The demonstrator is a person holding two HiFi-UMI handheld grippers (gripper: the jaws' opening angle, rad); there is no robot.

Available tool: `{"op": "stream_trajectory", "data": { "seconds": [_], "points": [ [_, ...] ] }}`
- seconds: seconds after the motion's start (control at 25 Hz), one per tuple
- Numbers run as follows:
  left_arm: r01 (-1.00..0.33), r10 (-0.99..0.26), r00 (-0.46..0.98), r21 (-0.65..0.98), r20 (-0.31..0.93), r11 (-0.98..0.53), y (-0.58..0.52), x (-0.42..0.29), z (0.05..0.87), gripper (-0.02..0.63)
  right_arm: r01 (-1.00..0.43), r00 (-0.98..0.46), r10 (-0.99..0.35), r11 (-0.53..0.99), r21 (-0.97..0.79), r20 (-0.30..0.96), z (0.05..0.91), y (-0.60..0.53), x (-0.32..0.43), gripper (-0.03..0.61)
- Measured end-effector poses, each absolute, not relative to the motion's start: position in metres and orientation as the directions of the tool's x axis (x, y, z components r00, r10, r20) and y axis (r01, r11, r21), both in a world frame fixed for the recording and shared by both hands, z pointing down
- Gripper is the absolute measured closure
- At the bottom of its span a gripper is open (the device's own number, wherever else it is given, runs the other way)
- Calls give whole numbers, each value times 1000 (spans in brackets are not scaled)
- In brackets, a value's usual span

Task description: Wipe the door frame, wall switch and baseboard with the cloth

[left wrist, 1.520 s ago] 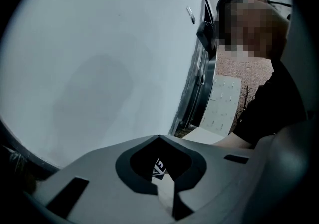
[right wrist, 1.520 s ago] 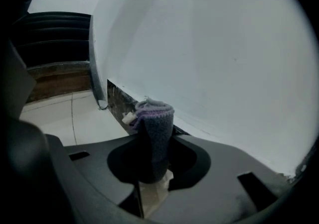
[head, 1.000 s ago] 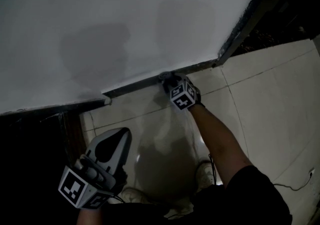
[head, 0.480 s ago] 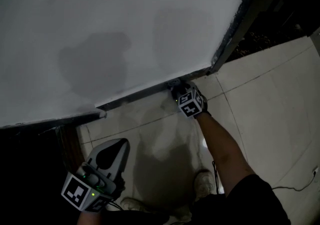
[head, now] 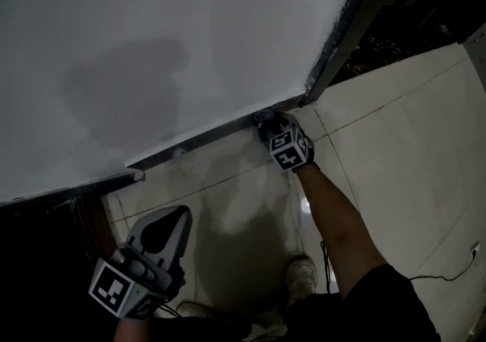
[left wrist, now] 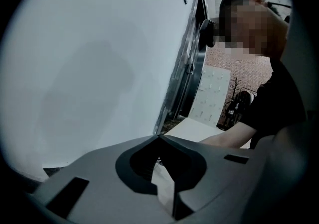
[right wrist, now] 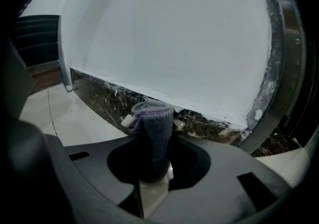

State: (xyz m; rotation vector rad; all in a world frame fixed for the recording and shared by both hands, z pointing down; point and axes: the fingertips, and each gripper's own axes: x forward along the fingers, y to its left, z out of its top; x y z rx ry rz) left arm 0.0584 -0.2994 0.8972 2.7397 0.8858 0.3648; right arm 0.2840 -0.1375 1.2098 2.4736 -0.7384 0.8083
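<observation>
My right gripper [head: 266, 121] is low at the foot of the white wall, shut on a folded purple-grey cloth [right wrist: 152, 123]. The cloth's top end presses against the dark speckled baseboard [right wrist: 99, 99], close to its right end by the door frame [right wrist: 279, 68]. In the head view the baseboard [head: 205, 139] runs as a dark strip under the wall and the door frame [head: 342, 25] rises at upper right. My left gripper [head: 163, 230] hangs lower left, away from the wall, its jaws shut with nothing in them. No wall switch shows.
Pale floor tiles [head: 395, 128] spread right of the wall. A wall corner [head: 137, 175] ends the baseboard at left, with a dark opening beyond. A thin cable [head: 456, 268] lies on the tiles at lower right. The person's shoe [head: 301, 276] stands below the right arm.
The right gripper with the cloth has slid rightward along the baseboard toward the door frame. The left gripper has stayed roughly where it was.
</observation>
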Motion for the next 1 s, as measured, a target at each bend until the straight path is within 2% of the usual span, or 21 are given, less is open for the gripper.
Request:
{"op": "stream_trajectory", "data": {
  "seconds": [0.6,0.84,1.0],
  "points": [
    [584,653,734,316,187,-748,-287,71,921,612,-338,761,-149,-922,189,631,1222,-52,306,486],
    [566,617,766,267,182,-780,-304,69,919,612,-224,778,-76,-961,162,623,1216,-27,306,486],
    [540,597,785,290,165,-790,-320,64,913,612,-220,785,-83,-964,151,614,1212,-38,292,487]
  ]
}}
